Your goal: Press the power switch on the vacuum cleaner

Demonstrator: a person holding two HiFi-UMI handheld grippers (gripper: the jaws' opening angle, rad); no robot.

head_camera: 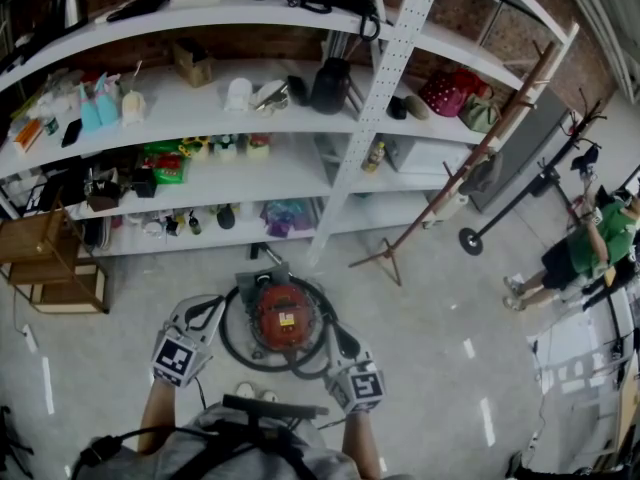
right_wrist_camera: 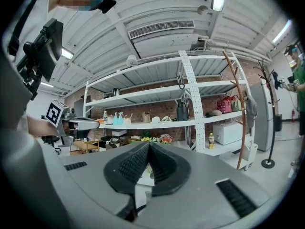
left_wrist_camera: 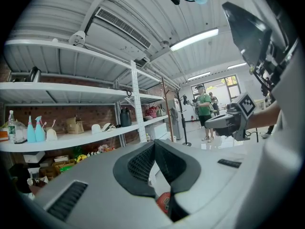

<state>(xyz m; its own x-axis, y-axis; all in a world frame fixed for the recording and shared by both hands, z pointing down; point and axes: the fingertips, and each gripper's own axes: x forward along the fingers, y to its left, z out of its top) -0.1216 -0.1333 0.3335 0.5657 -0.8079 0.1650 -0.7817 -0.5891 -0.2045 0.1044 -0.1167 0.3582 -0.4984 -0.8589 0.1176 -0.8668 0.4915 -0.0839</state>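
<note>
Head view: we hold the left gripper (head_camera: 216, 308) and right gripper (head_camera: 344, 344), jaws closed on nothing, flanking the vacuum (head_camera: 283, 316), just ahead between them.

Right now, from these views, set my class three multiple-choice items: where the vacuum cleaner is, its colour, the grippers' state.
1. Where is the vacuum cleaner? A on the floor; B on a shelf; C on a chair.
2. Its body is: A blue; B red; C yellow.
3. The left gripper and right gripper are: A shut, empty; B wide open; C holding bottles.
Answers: 1A, it stands on the floor; 2B, its top shows red; 3A, jaw tips meet in each gripper view.
</note>
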